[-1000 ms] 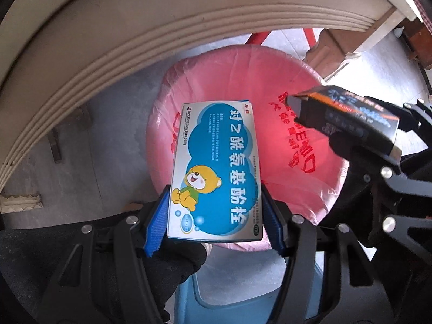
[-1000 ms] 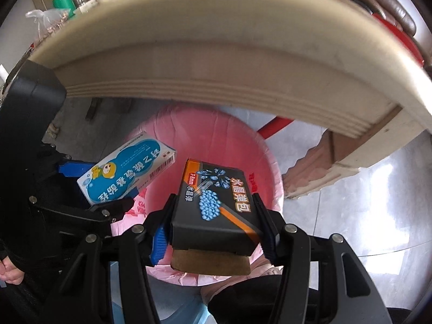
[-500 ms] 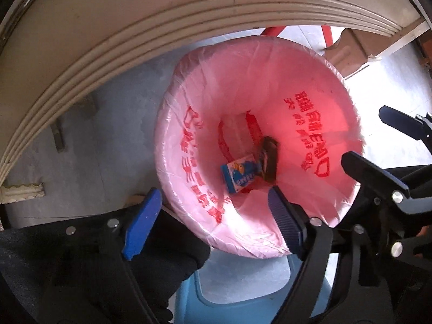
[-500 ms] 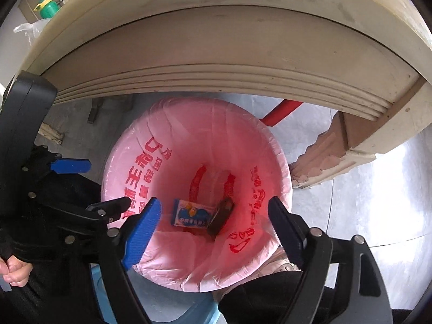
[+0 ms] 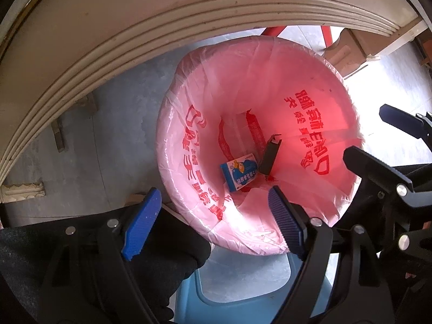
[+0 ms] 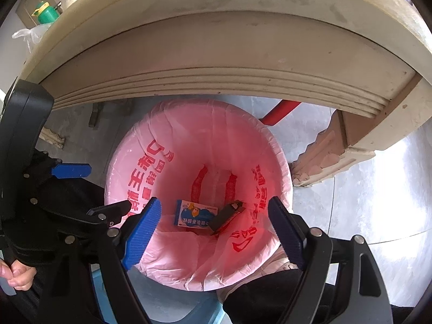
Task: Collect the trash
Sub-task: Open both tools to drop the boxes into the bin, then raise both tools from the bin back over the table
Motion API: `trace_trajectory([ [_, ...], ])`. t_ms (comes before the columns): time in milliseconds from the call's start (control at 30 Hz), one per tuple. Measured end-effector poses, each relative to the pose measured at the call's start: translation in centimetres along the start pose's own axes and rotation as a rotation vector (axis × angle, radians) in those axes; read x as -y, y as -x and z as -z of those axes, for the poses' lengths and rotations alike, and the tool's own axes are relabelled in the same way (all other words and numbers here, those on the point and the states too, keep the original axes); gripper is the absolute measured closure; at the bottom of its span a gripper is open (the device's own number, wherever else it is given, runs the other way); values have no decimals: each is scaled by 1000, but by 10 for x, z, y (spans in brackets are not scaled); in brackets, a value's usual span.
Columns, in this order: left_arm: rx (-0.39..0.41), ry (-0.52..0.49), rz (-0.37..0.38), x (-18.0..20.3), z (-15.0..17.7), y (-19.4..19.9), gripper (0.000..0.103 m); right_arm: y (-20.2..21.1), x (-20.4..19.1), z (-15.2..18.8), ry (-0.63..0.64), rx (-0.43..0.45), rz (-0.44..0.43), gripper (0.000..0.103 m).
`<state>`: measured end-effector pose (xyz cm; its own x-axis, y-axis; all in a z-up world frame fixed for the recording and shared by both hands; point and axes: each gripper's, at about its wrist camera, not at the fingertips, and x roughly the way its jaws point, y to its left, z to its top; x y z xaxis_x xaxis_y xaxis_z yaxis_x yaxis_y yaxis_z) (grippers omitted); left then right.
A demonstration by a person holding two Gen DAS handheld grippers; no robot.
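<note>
Two grippers are held above a bin lined with a pink bag (image 5: 270, 102). The left gripper (image 5: 213, 226) is released, its jaws spread wide with nothing between them; they have just been opening. The right gripper (image 6: 213, 232) is likewise released and empty, its jaws also just opened. A blue box (image 5: 239, 171) and a black box (image 5: 270, 158) are seen touching at the bag's bottom. A table edge (image 6: 216, 54) arches overhead.

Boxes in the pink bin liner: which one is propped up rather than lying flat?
The black box, leaning on end against the liner wall. The blue-and-white box with the cartoon bear lies flat on the bottom beside it.
</note>
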<state>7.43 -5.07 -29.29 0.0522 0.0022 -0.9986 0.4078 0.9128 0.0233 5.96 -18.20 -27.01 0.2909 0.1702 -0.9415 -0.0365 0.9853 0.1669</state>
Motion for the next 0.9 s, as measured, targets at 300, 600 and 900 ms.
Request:
trace_trajectory([
  [300,9,26,-7,-5,5,5,23,8,4,1,-52,14,-11,23],
  [600,91,2,-46,-2,23,31,23,27,2,10,-62,44,40,16],
  [900,270,-17,-87,-5,53,114,23,100,-2,17,-91,208,20,16],
])
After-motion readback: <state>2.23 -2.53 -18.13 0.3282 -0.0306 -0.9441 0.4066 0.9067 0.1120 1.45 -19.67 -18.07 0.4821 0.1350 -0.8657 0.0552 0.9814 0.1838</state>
